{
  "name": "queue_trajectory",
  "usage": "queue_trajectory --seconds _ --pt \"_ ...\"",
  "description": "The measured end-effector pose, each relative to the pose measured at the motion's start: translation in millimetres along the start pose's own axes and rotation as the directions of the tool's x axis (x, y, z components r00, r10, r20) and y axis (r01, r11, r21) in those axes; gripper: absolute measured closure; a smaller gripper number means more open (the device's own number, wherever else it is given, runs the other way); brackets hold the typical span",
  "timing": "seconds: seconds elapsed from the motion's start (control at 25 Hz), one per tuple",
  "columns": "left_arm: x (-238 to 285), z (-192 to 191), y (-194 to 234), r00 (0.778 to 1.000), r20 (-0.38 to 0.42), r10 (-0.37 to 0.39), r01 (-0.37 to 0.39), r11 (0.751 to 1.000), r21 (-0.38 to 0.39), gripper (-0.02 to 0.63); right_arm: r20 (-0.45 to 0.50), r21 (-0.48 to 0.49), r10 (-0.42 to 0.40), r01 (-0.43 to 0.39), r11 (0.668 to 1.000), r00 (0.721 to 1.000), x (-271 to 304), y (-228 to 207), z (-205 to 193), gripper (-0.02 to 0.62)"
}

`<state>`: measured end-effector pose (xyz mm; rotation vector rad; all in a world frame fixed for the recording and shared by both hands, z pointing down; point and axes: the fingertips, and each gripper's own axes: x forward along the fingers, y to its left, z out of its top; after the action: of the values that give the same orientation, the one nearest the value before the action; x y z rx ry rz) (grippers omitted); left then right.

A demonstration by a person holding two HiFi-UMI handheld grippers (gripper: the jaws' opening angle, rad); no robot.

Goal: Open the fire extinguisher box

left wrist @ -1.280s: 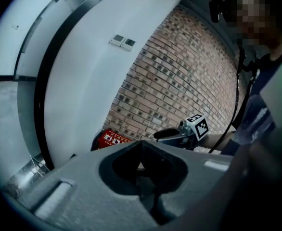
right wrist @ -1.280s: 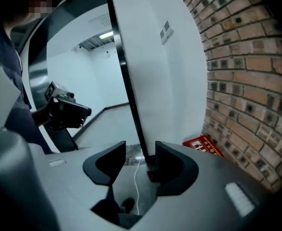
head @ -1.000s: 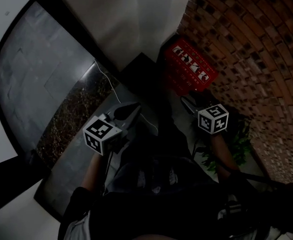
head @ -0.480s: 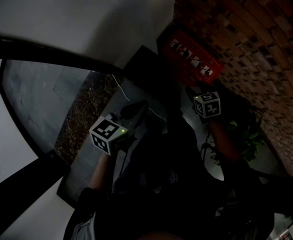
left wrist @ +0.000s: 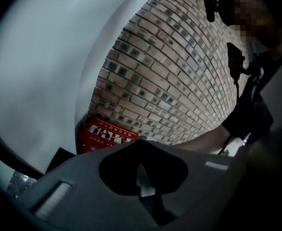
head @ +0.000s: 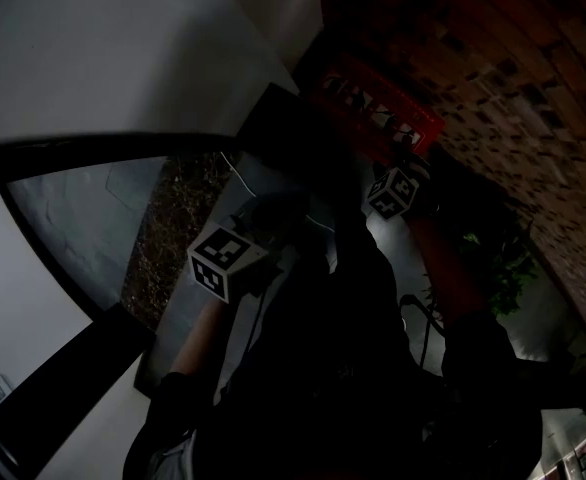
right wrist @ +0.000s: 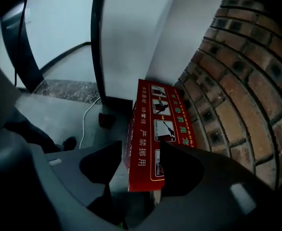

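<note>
The red fire extinguisher box [head: 373, 118] stands on the floor in the corner where a white wall meets a brick wall. In the right gripper view its printed top [right wrist: 162, 124] and side face me. My right gripper [right wrist: 140, 147] points steeply down at it, jaws apart and just opened wider. The box's near corner shows in the gap; I cannot tell if a pad touches it. In the head view this gripper [head: 401, 173] hangs beside the box. My left gripper [left wrist: 142, 146] is shut on nothing, short of the box [left wrist: 107, 134]. In the head view it [head: 273, 210] is lower left.
A curved brick wall [head: 533, 98] rises right of the box, and a white wall [right wrist: 131, 42] stands behind it. A white cable [right wrist: 85, 119] trails over the grey floor on the left. A green plant [head: 503, 263] grows at the right. A person's shoe [right wrist: 69, 142] is near.
The right gripper has moved up the picture until it hangs beside the red box. The left gripper has shifted a little toward the box. The head view has swung.
</note>
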<state>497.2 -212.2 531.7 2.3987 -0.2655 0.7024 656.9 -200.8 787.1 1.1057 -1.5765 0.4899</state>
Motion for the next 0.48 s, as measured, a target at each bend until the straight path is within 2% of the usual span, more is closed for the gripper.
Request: queue_trajectory --seconds 0.28,0.48 --pt "8 -18 14 0.999 -0.049 0.024 -0.026 0.999 -0.041 0.604 -0.092 -0.134 -0.004 -0.008 0.991 0.996 51 -2 -18 0.339" --pt "11 -22 22 0.998 -0.060 0.033 -0.035 0.998 -0.048 0.604 -0.138 -0.181 -0.014 -0.011 0.983 0.990 69 -6 -21 0.332"
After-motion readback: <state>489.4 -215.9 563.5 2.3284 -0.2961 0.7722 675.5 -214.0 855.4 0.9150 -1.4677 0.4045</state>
